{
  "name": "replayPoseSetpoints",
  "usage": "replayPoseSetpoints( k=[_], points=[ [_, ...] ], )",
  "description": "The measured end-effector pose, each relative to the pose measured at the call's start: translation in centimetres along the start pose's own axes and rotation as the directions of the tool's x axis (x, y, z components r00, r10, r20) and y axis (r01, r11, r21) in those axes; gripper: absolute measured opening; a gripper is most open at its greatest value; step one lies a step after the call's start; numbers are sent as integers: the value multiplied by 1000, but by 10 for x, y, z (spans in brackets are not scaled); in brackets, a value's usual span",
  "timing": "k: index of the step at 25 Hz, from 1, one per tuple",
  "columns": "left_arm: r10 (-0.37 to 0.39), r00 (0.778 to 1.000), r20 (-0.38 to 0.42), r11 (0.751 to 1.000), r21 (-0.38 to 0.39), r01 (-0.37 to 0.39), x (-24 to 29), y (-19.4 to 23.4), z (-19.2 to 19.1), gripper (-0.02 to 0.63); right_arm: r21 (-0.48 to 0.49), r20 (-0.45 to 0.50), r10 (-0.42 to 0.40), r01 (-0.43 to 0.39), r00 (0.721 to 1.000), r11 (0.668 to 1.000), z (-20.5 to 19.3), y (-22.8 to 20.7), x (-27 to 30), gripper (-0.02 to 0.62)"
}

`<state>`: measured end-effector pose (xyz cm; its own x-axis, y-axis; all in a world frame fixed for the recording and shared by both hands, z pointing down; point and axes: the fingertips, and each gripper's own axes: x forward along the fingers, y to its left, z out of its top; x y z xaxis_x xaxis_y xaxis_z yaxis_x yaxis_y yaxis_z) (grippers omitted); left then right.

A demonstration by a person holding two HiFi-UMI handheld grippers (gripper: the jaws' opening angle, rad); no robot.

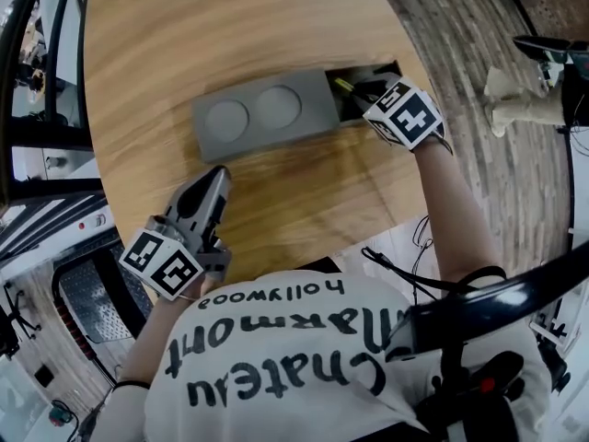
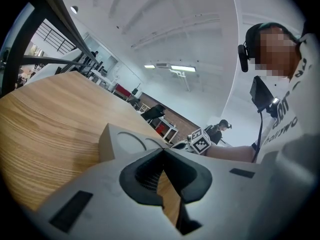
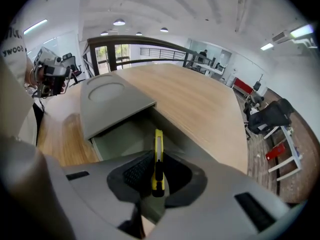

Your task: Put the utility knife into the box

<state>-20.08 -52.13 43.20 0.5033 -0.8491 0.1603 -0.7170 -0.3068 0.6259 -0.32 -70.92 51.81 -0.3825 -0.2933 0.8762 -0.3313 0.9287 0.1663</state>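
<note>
right hand-held gripper extended, clamping utility knife, left hand-held gripper seemingly closed

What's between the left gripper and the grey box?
Only a strip of bare wooden table lies between the left gripper and the box, in the head view.

"Chateau Marmont hollywood" on shirt

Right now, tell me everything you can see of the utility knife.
The utility knife is slim, yellow and plastic-looking, with a black slider near its rear and a pale strip along its top. The right tongs are shut on its rear half, holding it edge-up and pointing away over the open end of the grey box. Only the tongs visibly touch it; whether its tip rests on the box is unclear.
</note>
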Motion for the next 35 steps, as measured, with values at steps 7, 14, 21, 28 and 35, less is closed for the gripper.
replayPoseSetpoints(
  k=[7, 14, 21, 28, 35],
  points=[
    [14, 1000, 16, 1000, 0, -14, 0, 9, 3, 6, 25, -11, 34, -34, 999, 999, -4, -1, 9, 57],
    [12, 1000, 13, 1000, 4, -12, -7, 3, -2, 6, 39, 0, 48, -48, 999, 998, -9, 3, 2, 57],
    [-2, 1000, 30, 1000, 10, 2, -9, 6, 16, 6, 307, 343, -98, -13, 934, 952, 36, -12, -57, 57],
    [-46, 998, 53, 996, 76, 42, -32, -28, 17, 6, 434, 709, -177, -224, 683, 873, 50, 49, -170, 57],
    [-188, 976, 109, 942, 303, 148, -79, -115, 24, 6, 431, 826, -256, -270, 503, 861, 34, 145, -261, 55]
  ],
)
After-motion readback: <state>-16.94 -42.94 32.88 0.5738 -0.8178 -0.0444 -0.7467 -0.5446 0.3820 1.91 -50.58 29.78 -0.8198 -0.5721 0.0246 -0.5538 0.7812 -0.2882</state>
